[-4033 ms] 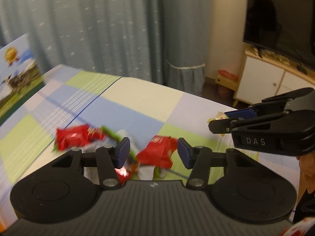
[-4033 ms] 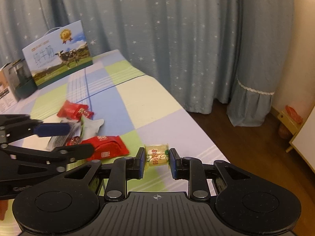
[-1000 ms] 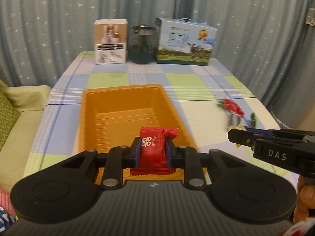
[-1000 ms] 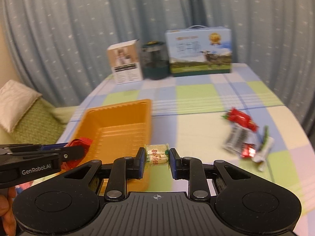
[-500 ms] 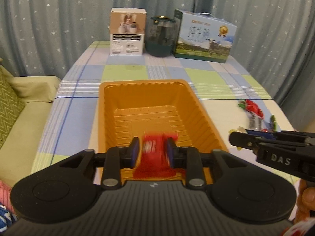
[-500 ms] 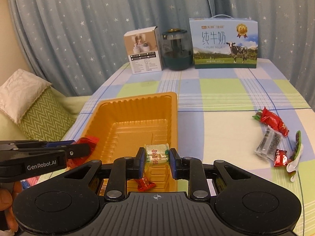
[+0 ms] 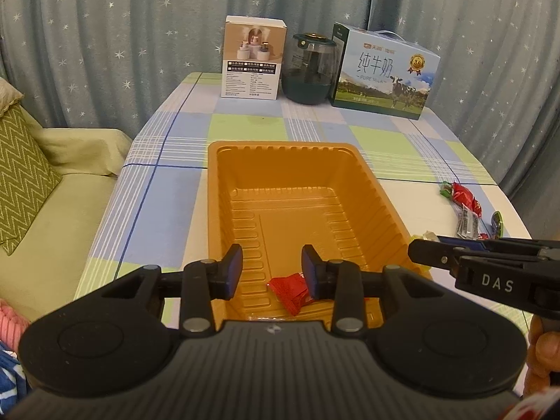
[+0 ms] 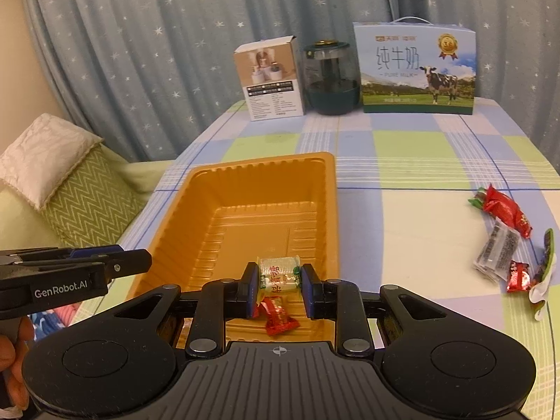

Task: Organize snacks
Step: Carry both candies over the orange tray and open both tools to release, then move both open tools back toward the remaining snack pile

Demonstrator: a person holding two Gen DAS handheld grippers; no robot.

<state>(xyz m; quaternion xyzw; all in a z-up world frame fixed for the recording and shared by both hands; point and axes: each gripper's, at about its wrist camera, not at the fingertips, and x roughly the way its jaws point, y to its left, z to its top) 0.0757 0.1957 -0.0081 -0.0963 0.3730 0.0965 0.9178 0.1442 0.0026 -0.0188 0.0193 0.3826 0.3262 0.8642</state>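
An orange plastic tray (image 7: 280,147) lies on the checked tablecloth. My left gripper (image 7: 271,266) hovers over its near end, open, with nothing between the fingers. A red snack packet (image 7: 288,292) lies on the tray floor just below it. My right gripper (image 8: 278,280) is shut on a pale yellow wrapped candy (image 8: 278,274) above the tray's (image 8: 259,164) near end, over the red packet (image 8: 278,316). Loose snacks remain on the cloth at the right: a red packet (image 8: 504,208), a grey packet (image 8: 497,250) and a small red candy (image 8: 518,276).
At the table's far edge stand a white box (image 7: 250,63), a dark glass jar (image 7: 309,70) and a milk carton (image 7: 383,73). A sofa with a zigzag cushion (image 7: 21,178) borders the table's left side. Starred curtains hang behind.
My left gripper's jaws opened and the red packet dropped from them onto the tray floor. Both grippers came closer over the tray's near end; the right one kept its candy.
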